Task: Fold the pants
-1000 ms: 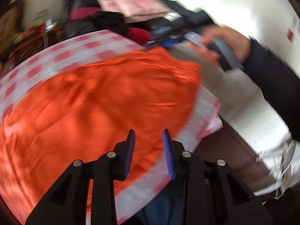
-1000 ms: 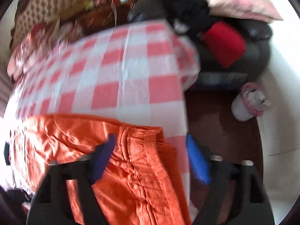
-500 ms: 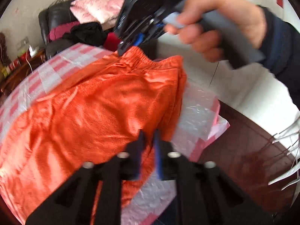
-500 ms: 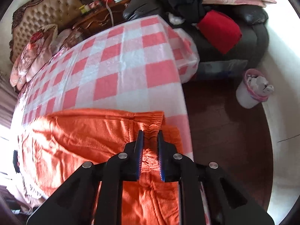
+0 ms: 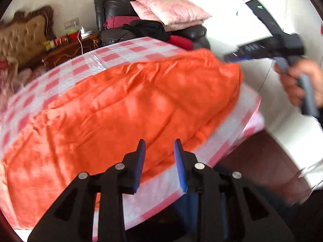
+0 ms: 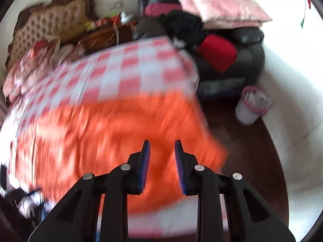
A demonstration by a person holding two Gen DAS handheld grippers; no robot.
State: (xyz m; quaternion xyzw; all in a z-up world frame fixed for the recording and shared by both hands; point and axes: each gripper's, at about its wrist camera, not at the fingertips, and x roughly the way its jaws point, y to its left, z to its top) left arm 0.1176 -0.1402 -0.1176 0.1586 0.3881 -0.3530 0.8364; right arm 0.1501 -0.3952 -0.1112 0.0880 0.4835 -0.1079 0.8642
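The orange pants (image 5: 125, 109) lie spread on a pink-and-white checked bed cover (image 5: 113, 56). My left gripper (image 5: 159, 161) is open and empty, just above the near edge of the pants. In the right wrist view the pants (image 6: 113, 141) are blurred by motion. My right gripper (image 6: 161, 161) is open and empty over them. The right gripper's body also shows in the left wrist view (image 5: 268, 48), held off the bed's right side, clear of the cloth.
A black leather sofa (image 6: 246, 46) with pink pillows (image 5: 171, 12) and dark clothes stands behind the bed. A white bin (image 6: 250, 106) stands on the dark wood floor at the right. A tufted headboard (image 5: 22, 36) and a cluttered wooden nightstand (image 5: 66, 48) are at the left.
Both grippers were shut on the pants half a second ago; both have opened and let go. The pants now lie flat, and the right gripper has pulled back to the right.
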